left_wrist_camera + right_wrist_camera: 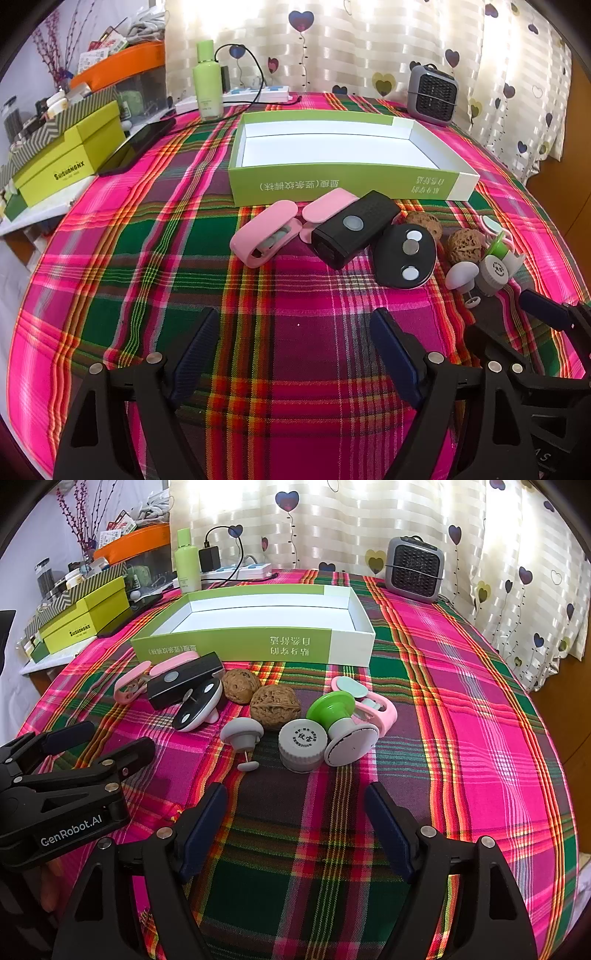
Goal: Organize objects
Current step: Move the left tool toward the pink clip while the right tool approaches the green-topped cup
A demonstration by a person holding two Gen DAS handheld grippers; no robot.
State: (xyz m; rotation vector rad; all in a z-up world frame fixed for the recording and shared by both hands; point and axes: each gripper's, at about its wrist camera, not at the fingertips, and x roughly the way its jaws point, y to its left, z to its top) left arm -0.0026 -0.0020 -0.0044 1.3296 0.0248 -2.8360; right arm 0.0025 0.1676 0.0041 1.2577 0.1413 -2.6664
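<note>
An empty green-and-white box (340, 186) (236, 646) lies open on the plaid table. In front of it lie a pink clip (264, 234) (131, 686), a black block with a grey button (354, 229) (181, 685), a black oval piece (404, 256) (199, 707), two walnuts (465, 245) (275, 707), a grey knob with a pin (242, 734), a grey cap (303, 744) and a green-topped stamp (334, 716). My left gripper (295, 332) is open and empty, short of the pink clip. My right gripper (295, 805) is open and empty, just short of the grey cap.
A grey heater (434, 94) (413, 568) stands at the back right. A green bottle (207, 79) and a power strip (258, 94) stand at the back. Yellow-green boxes (70, 162) and a dark tablet (136, 146) lie at the left.
</note>
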